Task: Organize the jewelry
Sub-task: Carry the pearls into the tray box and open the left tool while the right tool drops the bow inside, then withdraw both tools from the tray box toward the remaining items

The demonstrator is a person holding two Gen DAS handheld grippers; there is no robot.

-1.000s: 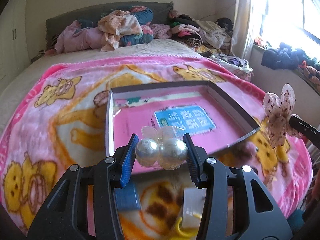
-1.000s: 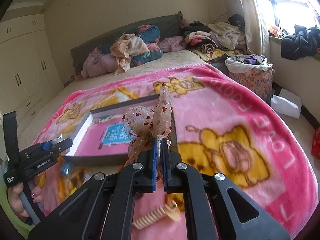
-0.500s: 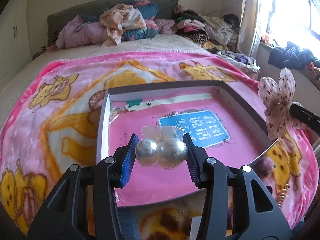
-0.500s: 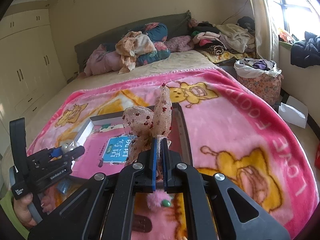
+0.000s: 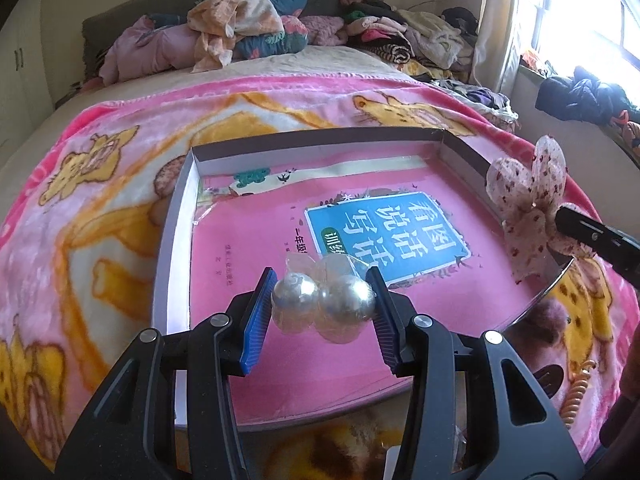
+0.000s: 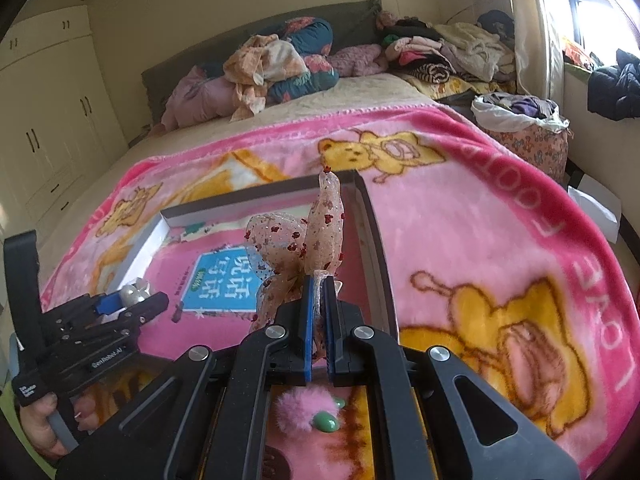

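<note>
Bedroom setting: a bed ran to a dark headboard, with cream wardrobe doors along one side and a bright window on the other. Heaped clothes and bedding lay at the head of the bed.

Pink fleece blanket, printed with yellow bears, covered the near half of the bed.

Shallow cardboard box lid, white-walled, lay open side up near the middle of the blanket. Pink booklet with a blue title panel lay flat on its floor, filling most of it.

Left gripper, held in a person's hand, hovered above the lid's near edge. Its blue-padded jaws stood at a narrow gap, clamped on a clear packet of two pearl beads, one pad against each bead; the packet hung clear of the booklet below.

Right gripper was over the lid's right-hand wall. Its jaws were closed almost together, pinching the knot of a sheer beige bow flecked with red; the loops stood up above the fingertips, over the lid's right side.

Pink pom-pom hair tie with green beads lay on the blanket at the lid's near edge, beneath the right gripper.

Orange spiral hair tie lay on the blanket beyond the lid's near right corner.
</note>
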